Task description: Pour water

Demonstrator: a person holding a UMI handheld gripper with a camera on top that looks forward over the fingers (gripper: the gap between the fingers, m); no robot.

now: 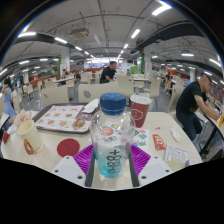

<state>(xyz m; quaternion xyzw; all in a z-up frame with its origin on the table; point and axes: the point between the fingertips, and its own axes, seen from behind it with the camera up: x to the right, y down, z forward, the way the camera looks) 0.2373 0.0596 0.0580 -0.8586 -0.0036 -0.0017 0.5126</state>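
Water bottle [111, 140] stands upright between the tongs [110, 165], which squeeze it on both sides. Its blue cap is on. Nothing is poured into the far red cup [140, 109] yet.

Two-finger gripper [110, 160]: white fingers [68, 172] with purple pads, both pressing clear blue-capped plastic water bottle [111, 135], held upright.

The water bottle [110, 140] between the gripper's [110, 165] fingers is clear, with a blue cap and a pale label printed in teal. The finger pads [83, 156] are magenta. Just beyond stands a dark red paper cup [140, 108]. A round red lid [68, 147] lies on the cream table [60, 135].
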